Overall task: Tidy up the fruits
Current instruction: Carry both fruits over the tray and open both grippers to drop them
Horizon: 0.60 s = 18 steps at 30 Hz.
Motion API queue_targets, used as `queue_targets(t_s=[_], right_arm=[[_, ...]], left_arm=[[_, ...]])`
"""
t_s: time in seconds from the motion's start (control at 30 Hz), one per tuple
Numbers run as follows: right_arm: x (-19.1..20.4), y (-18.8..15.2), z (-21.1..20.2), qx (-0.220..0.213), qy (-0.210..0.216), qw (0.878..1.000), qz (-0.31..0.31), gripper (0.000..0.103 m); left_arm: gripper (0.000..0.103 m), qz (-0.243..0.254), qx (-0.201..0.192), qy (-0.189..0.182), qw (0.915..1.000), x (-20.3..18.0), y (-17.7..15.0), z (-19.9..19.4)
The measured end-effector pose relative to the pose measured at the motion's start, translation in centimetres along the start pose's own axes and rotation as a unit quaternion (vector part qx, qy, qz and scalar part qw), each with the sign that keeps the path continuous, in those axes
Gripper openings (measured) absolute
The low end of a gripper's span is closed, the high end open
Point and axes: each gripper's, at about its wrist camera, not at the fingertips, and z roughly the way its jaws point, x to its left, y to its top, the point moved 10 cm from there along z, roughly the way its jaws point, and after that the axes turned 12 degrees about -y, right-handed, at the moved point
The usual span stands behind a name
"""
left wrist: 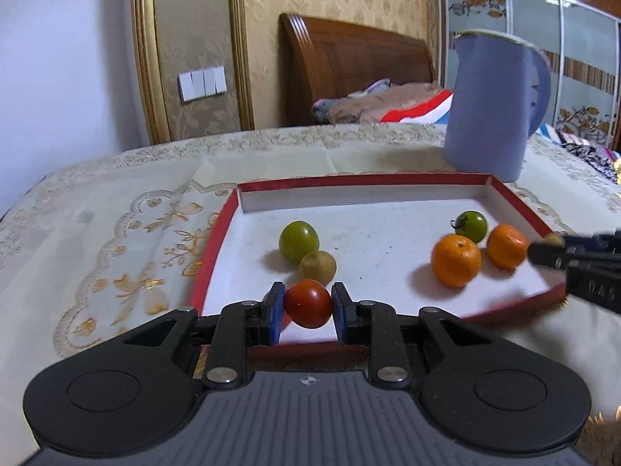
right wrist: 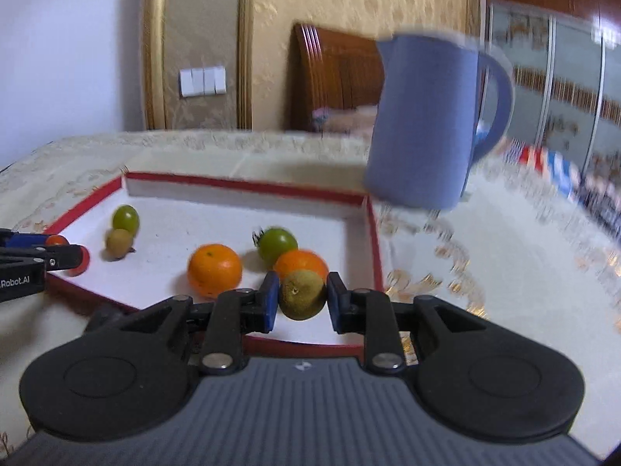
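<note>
Two grippers each hold a fruit above the near edge of a red-rimmed tray (left wrist: pixel 217 229) on the table (left wrist: pixel 97 209). The left gripper (left wrist: pixel 307 305) has its fingers clamped on a red tomato (left wrist: pixel 308 304); the right gripper (right wrist: pixel 302 300) pinches a brownish-green kiwi (right wrist: pixel 302 295). Inside the tray lie two green tomatoes (left wrist: pixel 299 241) (left wrist: pixel 472 226), another kiwi (left wrist: pixel 317 268) and two oranges (left wrist: pixel 455 259) (left wrist: pixel 507 246). A blue jug (left wrist: pixel 493 108) stands just behind the tray's far right corner.
</note>
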Motion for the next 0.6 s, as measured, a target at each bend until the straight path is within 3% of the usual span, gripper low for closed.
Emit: queue_targets(t_s=[0.23,0.6], right_arm=[[0.7,-0.2,1.8,0.009,0.002,1.0,-0.002,0.025],[2.4,0.6,4.4,0.01,-0.028,0.999,-0.032,0.025]], left_arm=[[0.025,0.002,0.014,0.012,0.9998,0.0,0.8,2.8],[0.025,0.008,0.013,0.045,0.9989,0.6,1.5,5.2]])
